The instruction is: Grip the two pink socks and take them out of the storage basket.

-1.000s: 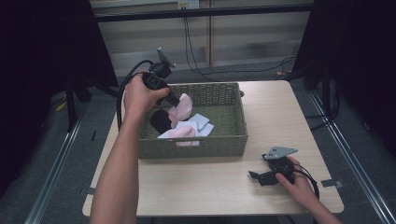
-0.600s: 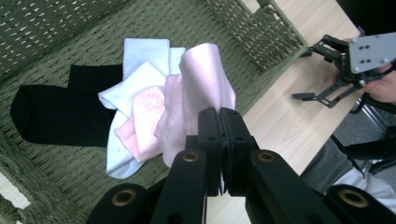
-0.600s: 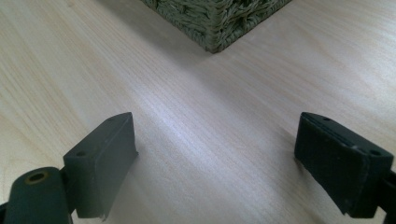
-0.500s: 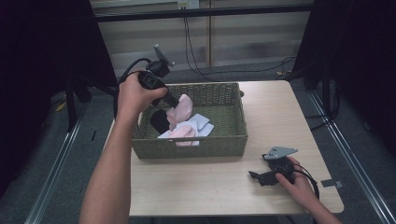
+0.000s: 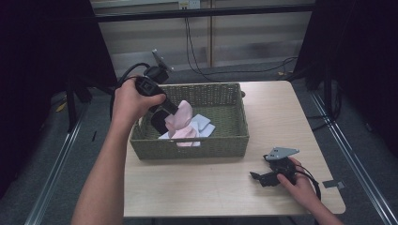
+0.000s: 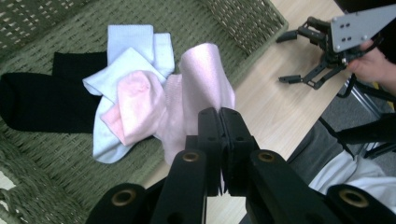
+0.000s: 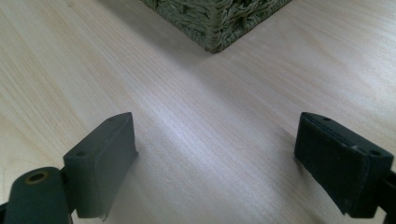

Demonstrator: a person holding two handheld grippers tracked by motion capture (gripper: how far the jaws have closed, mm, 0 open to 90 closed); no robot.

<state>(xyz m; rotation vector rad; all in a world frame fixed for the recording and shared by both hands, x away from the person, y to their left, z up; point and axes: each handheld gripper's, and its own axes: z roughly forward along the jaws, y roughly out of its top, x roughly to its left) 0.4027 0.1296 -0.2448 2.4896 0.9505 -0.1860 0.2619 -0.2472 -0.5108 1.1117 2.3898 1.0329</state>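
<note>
Soft overhead light (dark, murky surroundings)

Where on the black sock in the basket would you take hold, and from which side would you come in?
Grip the black sock at its bare end, farthest from the pale blue sock that overlaps its other end. It lies flat on the floor of the basket, so come straight down from above, probably pinching up a fold, with the free right hand-held gripper.

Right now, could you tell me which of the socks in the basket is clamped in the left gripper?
The long pink sock: the left gripper is shut on its edge and holds it lifted, while the black sock, the pale blue socks and the other pink sock lie loose in the basket.
</note>
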